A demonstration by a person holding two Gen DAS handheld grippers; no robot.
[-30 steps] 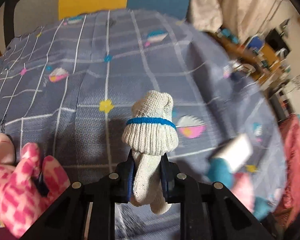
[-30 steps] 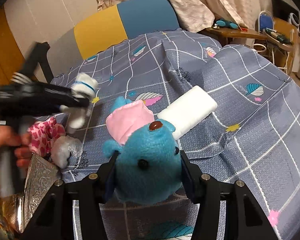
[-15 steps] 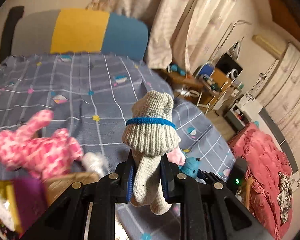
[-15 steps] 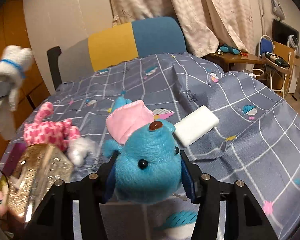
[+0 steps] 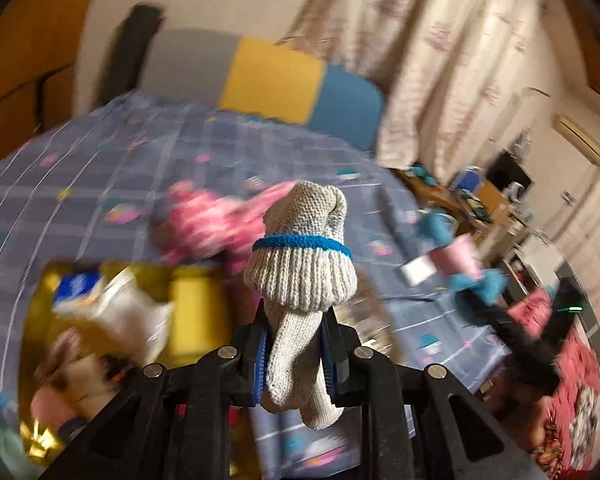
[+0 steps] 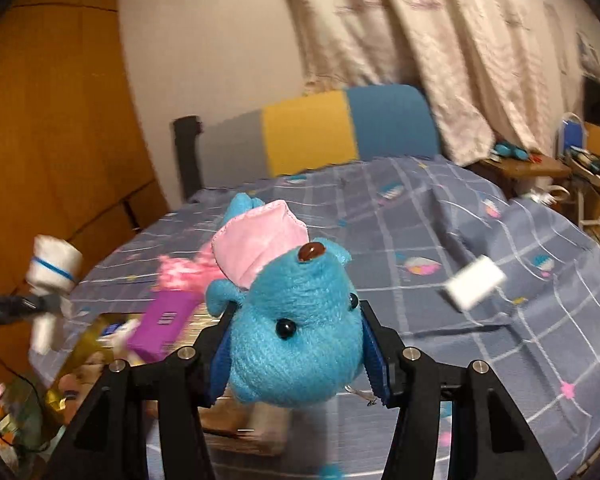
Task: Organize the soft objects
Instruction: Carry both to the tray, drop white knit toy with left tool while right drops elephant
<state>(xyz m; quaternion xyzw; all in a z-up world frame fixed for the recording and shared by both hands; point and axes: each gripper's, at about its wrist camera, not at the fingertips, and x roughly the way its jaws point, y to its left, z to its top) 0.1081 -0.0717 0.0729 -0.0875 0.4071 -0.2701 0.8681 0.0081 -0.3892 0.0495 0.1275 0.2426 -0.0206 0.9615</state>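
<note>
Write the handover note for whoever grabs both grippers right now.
Left gripper: shut on the rolled grey knit sock with a blue band.
Right gripper: shut on the blue plush toy with a pink ear.
On the grey checked bedspread: pink-and-white plush and white rectangular pad.
Done: both items lifted.
Left: place both, probably in the gold box at the bed's edge, then collect the rest.

Ahead of the jaws, a grey patterned bedspread (image 6: 440, 216) runs to a yellow-and-blue headboard (image 6: 340, 132), pale curtains (image 6: 440, 40) right, wooden wardrobe (image 6: 52, 120) left
</note>
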